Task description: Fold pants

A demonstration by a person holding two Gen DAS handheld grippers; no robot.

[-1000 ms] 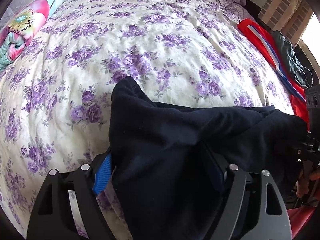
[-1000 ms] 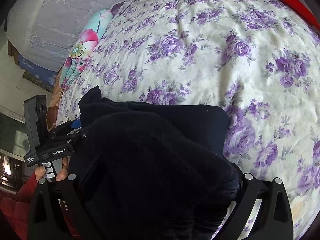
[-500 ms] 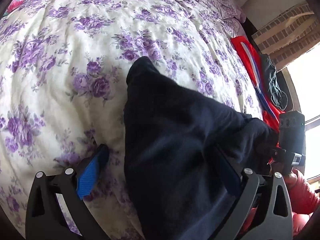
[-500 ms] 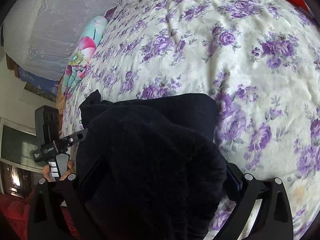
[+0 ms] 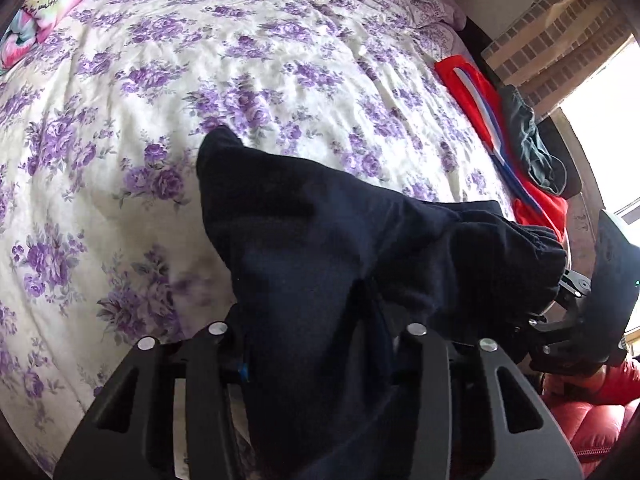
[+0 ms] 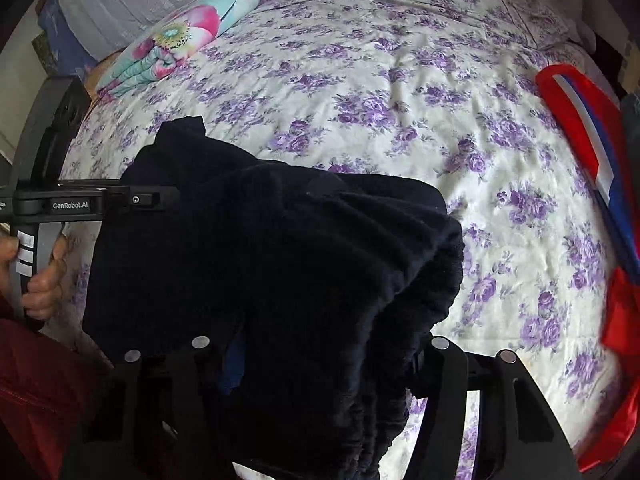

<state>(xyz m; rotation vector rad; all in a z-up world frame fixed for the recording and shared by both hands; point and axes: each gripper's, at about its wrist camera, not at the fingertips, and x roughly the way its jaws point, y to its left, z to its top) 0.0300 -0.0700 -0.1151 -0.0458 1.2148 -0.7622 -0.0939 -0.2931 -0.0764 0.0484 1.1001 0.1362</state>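
Observation:
Dark navy pants [image 5: 320, 240] lie bunched on the purple-flowered bedspread [image 5: 200, 80], near its front edge. My left gripper [image 5: 316, 344] points down at them, jaws closing, with a fold of the cloth pinched between its pads. In the right wrist view the pants [image 6: 280, 248] show their thick gathered waistband. My right gripper [image 6: 320, 352] has that bundle squeezed between its jaws, which are also closing. The fingertips of both are hidden under the cloth. The left gripper's body [image 6: 80, 200] and the hand [image 6: 40, 280] holding it show at the left edge of that view.
A folded flower-print blanket [image 6: 180, 48] lies at the far left of the bed. A red garment with a white and blue stripe [image 6: 592, 152] and a dark green one [image 5: 532, 148] lie along the right edge. A red padded sleeve [image 5: 592, 400] is near.
Both grippers' jaws have narrowed from wide apart onto the pants cloth. Both cameras have risen and tilted, so more of the bed shows, and the cloth is bunched higher.

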